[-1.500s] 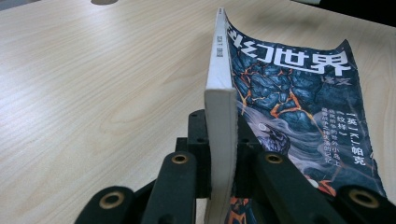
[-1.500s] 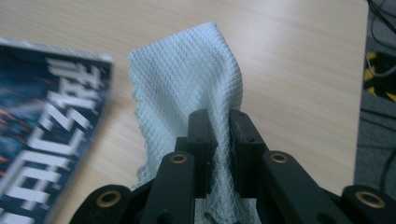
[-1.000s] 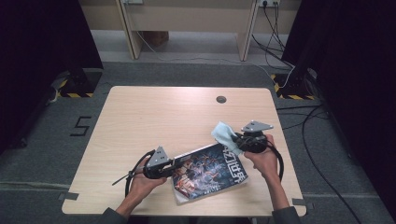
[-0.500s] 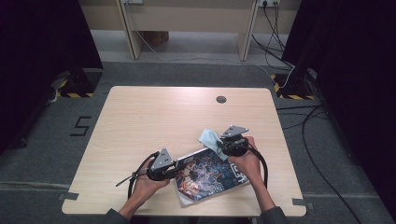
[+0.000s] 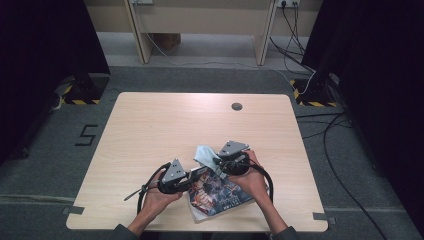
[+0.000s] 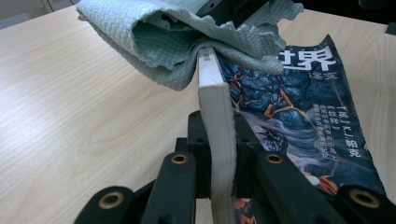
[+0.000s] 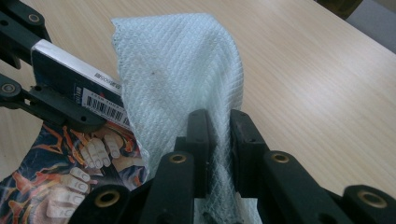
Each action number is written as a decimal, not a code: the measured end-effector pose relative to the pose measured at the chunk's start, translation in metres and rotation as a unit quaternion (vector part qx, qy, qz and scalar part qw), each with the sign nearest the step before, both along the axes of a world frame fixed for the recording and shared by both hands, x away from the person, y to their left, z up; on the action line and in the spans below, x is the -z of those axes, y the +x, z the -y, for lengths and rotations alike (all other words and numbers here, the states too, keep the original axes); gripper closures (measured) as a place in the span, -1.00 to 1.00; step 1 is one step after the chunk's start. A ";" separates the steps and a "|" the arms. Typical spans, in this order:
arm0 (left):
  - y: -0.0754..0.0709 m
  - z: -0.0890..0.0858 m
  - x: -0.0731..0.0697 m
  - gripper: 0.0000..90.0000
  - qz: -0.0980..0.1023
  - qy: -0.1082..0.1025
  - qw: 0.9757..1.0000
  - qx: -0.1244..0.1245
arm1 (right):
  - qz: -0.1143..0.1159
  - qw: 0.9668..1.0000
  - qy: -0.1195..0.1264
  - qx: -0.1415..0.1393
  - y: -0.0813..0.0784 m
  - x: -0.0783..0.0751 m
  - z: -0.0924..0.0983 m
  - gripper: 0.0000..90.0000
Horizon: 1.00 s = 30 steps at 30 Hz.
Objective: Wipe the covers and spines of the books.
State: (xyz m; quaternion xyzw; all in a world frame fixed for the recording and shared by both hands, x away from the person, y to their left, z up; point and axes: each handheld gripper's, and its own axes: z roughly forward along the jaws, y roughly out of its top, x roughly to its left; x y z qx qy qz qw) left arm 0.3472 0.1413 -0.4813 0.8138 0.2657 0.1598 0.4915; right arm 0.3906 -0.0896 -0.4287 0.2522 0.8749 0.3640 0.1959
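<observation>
A: Start with the high view. How many things are on the surface (image 5: 150,130)?

B: Two: one book (image 5: 220,192) with a dark illustrated cover, near the front edge, and one pale green cloth (image 5: 205,154) at the book's far corner. There are two claws, one in each hand. The left claw (image 5: 192,179) meets the book's left edge; the right claw (image 5: 216,161) sits at the cloth. One round dark cap (image 5: 236,106) is set in the surface far back, well apart from everything. On the floor to the left, one painted figure 5 (image 5: 87,135).

A: And the left gripper view?

B: The left claw (image 6: 219,140) is clamped on the book (image 6: 299,107), which stands between the jaws with its white page edge facing the camera. That makes one book, gripped near a corner, its cover sloping off to the right over the wood. The cloth (image 6: 177,42) is bunched over the book's far end, touching it. Above it, part of the other gripper's black body.

A: The right gripper view?

B: The right claw (image 7: 218,140) is closed on the cloth (image 7: 182,74); the fabric runs up between the two jaws and fans out above them. One cloth, with a diamond weave. At the left the book (image 7: 65,177) shows its cover, a white edge and one barcode label (image 7: 105,109). The left claw (image 7: 56,84) pinches that edge from both sides. The cloth lies against the book just beside the barcode.
</observation>
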 end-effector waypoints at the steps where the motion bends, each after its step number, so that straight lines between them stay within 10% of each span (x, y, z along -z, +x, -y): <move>1: 0.000 0.000 0.000 0.82 0.002 -0.001 1.000 0.002 | -0.003 1.000 0.001 -0.002 0.001 0.000 0.001 0.78; 13: -0.001 0.001 -0.003 0.82 0.010 -0.006 1.000 0.005 | -0.027 0.997 -0.008 0.069 0.028 0.014 0.037 0.78; 30: 0.000 0.001 -0.002 0.82 0.005 -0.010 1.000 -0.004 | 0.019 0.999 -0.035 -0.004 -0.009 -0.008 -0.015 0.78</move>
